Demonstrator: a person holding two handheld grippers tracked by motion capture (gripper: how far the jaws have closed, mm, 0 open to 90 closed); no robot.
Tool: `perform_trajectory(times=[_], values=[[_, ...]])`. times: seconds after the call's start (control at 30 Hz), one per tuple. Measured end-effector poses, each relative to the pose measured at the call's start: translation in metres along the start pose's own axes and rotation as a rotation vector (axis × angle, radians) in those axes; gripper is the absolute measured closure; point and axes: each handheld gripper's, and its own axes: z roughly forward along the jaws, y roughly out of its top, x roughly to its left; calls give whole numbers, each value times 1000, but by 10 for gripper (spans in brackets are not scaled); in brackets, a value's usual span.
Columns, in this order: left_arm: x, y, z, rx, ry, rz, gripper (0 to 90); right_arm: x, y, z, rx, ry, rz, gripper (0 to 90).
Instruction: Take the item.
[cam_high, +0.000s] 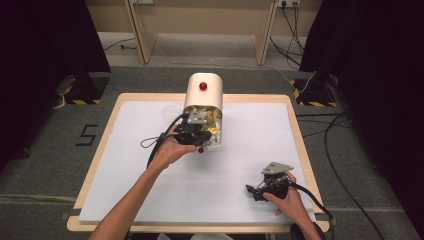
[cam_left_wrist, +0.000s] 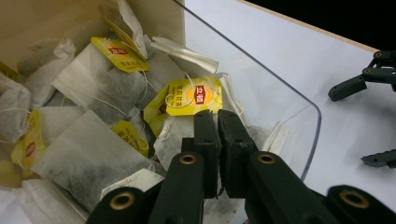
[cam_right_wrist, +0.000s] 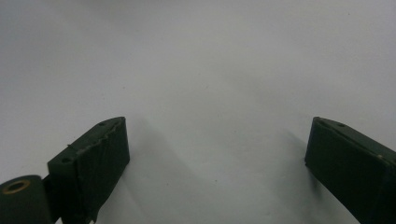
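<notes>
Nearest me, the left gripper, jaws pressed together, noses among the tea bags in the cream dispenser by the table's far edge, none visibly lifted out, while the right gripper rests spread near the front right corner.

A cream, round-topped dispenser box with a red knob stands mid-table, its clear plastic front tray heaped with white paper teabags bearing yellow tags.
</notes>
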Motion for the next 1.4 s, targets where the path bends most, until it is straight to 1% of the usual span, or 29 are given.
perform_trajectory(times=[0.1,0.23,0.3,0.33,0.57,0.97,1.1,1.23,1.3,1.33,1.37,1.4], values=[[1,2,-6,-25,4,-1,873,0,0,0,0,0,0,71],[5,6,-17,-58,-5,-16,872,0,0,0,0,1,0,71],[7,9,-25,-73,-3,-17,872,0,0,0,1,1,2,71],[7,9,-25,-73,-3,-17,872,0,0,0,1,1,2,71],[8,14,-40,-102,8,-11,871,0,0,0,1,1,2,71],[16,17,-71,-145,29,-8,870,0,0,0,1,1,2,71],[20,16,-82,-154,36,-12,870,0,0,0,1,0,2,71],[27,11,-93,-171,44,-34,870,0,0,0,1,0,2,70],[33,6,-101,-177,56,-47,870,0,0,0,1,1,2,71],[33,6,-101,-177,56,-47,870,0,0,0,1,1,2,71],[37,3,-106,-186,71,-56,870,0,0,0,1,0,2,70],[37,3,-106,-186,71,-56,870,0,0,0,1,0,2,70]])
